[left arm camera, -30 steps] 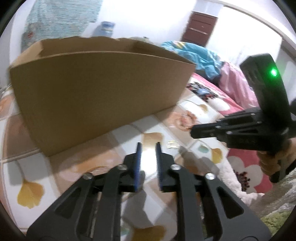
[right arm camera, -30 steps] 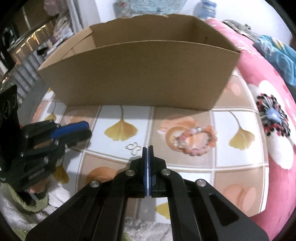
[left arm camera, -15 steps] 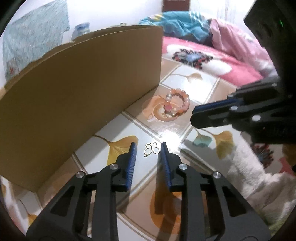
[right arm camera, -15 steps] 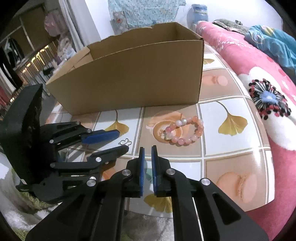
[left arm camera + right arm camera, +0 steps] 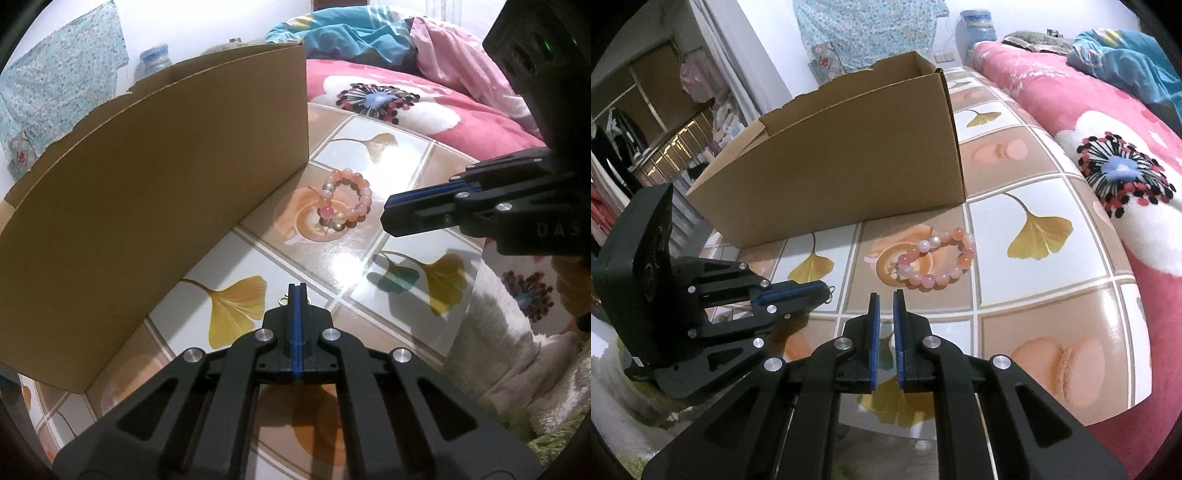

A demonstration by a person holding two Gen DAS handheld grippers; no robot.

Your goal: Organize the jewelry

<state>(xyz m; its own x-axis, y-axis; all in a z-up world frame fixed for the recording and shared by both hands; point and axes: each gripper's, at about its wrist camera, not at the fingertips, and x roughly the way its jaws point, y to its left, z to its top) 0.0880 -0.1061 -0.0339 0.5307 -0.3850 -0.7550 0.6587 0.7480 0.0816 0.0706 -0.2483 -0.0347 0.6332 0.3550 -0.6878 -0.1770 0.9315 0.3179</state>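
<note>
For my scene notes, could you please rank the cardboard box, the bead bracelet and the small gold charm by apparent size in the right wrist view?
1. Cardboard box, far the largest.
2. Bead bracelet.
3. Small gold charm, only a tip showing, pinched at the left gripper.

One cardboard box (image 5: pixel 842 155), one bead bracelet (image 5: pixel 936 258), one gold clasp (image 5: pixel 831 290), two tongs (image 5: pixel 297 291)
</note>
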